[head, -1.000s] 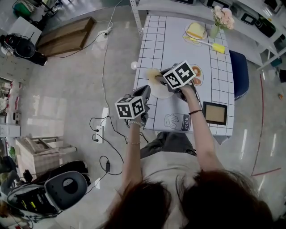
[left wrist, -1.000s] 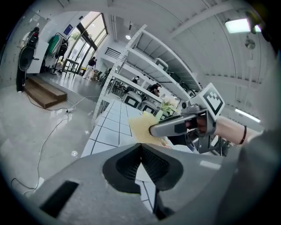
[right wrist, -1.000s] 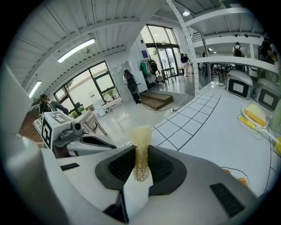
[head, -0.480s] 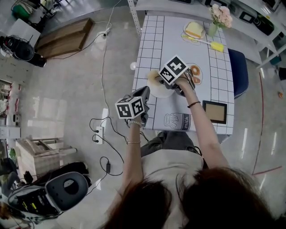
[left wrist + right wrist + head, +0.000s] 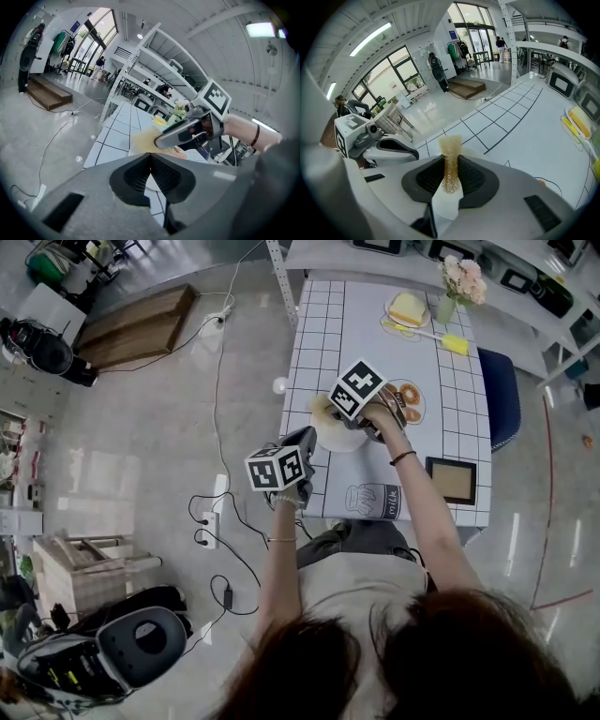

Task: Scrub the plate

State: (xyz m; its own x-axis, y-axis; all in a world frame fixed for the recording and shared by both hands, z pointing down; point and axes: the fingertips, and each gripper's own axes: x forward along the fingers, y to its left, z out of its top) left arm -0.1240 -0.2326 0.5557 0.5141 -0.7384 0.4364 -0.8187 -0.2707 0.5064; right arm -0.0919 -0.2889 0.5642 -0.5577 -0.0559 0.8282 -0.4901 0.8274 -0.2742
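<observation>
Head view shows the white plate on the near left part of the table. It is round, plain and smooth. I think it is hard, slippery and could break, so the rim is the best place to hold. My left gripper looks pinched shut on its near rim. My right gripper squeezes a soft yellow scrubber over the plate.

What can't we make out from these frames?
- Plate surface: head view, mostly under the right tool and its cube; cleanliness unreadable.
- Scrub pad contact with plate: right gripper view, tool body blocks it.
- Left tool grip depth on plate rim: left gripper view, its own body covers it.
- Frame contents: head view, too small.
</observation>
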